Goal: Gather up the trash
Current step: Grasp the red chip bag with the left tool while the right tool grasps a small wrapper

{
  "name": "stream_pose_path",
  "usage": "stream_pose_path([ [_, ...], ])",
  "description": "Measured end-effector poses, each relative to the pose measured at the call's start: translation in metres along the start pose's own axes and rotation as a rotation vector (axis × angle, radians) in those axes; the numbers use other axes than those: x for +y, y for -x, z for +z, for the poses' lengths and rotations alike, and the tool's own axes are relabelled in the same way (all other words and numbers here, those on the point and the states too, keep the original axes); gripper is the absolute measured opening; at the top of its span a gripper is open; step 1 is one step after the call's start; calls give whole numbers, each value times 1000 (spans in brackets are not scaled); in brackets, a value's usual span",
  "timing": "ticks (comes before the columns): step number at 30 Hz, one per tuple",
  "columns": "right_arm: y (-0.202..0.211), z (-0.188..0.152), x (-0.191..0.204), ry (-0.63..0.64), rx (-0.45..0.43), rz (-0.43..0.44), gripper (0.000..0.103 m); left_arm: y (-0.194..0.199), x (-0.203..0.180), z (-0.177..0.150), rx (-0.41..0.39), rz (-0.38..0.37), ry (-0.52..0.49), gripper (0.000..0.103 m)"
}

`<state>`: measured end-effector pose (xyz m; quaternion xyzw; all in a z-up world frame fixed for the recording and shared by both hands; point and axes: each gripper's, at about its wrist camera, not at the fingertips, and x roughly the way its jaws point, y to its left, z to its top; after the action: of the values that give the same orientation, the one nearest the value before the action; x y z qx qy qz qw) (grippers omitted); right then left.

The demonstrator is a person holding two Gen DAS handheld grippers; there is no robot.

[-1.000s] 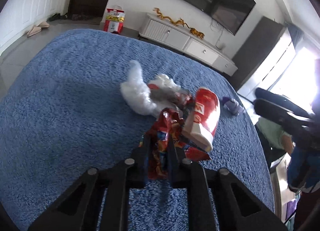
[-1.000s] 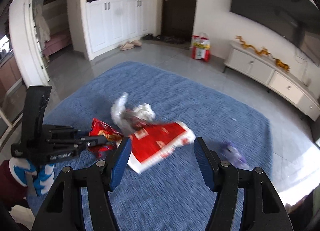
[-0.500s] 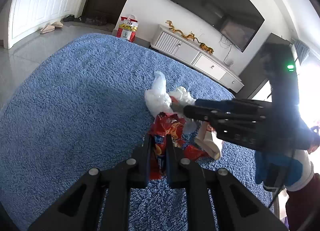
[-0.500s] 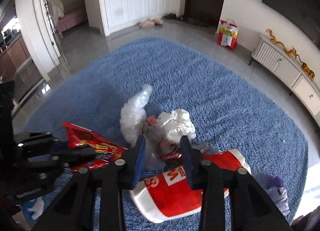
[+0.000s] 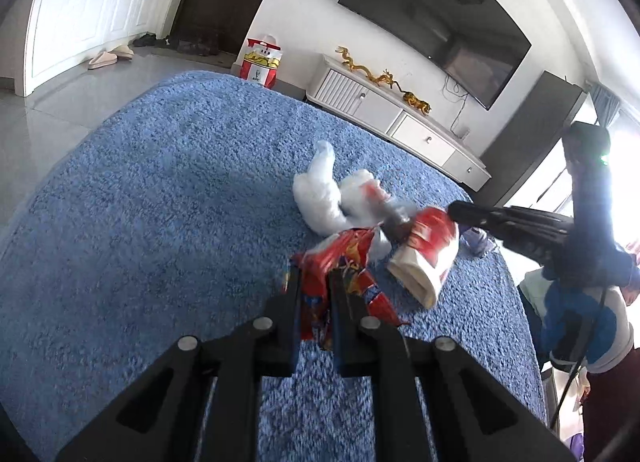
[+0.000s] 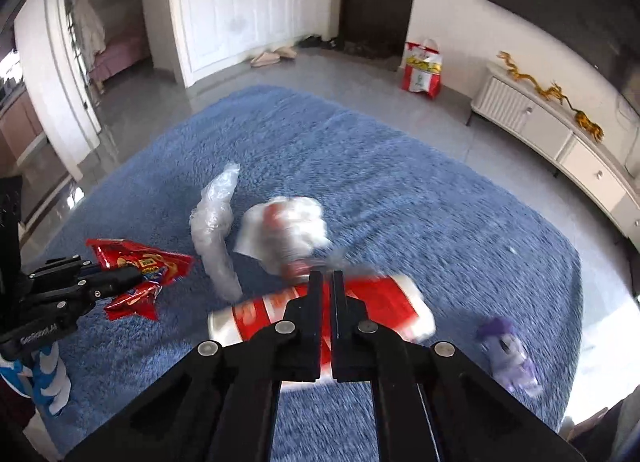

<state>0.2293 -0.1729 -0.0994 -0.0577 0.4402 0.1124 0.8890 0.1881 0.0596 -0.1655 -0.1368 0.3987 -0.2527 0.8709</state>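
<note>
two wrappers are pinched: the left gripper [image 5: 314, 282] clamps a red snack bag [image 5: 340, 262], and the right gripper [image 6: 325, 282] nips the red-and-white bag [image 6: 384, 302]. both hang just above the blue rug [image 5: 160, 201], beside crumpled white plastic [image 6: 216, 221].

"GenRobot.AI" is printed on the left tool [image 6: 120, 278].

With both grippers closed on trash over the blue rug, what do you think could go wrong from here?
1. The left gripper pinches only one end of the red snack wrapper, so it may slip out.
2. The right gripper is shut among the white plastic clump and the red-and-white bag; lifting may drag or scatter loose pieces.
</note>
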Motion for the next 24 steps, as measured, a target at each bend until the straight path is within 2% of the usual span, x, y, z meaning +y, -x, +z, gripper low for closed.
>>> stream_pose_path([
  [4, 15, -3, 0, -11, -21, 27, 2, 8, -1, -3, 4, 7, 4, 10],
  [8, 12, 3, 19, 33, -17, 55, 4, 19, -3, -5, -10, 14, 1, 10],
  [10, 2, 8, 31, 67, -2, 64, 14, 24, -2, -5, -18, 17, -1, 10],
  [15, -34, 16, 51, 125, 55, 67, 18, 29, 2, -6, -20, 18, 7, 10],
  [19, -61, 16, 51, 136, 120, 52, 22, 30, 4, -5, -20, 17, 10, 10],
  [24, -64, 11, 54, 150, 136, 59, 27, 29, 7, -8, -15, 11, 16, 10],
])
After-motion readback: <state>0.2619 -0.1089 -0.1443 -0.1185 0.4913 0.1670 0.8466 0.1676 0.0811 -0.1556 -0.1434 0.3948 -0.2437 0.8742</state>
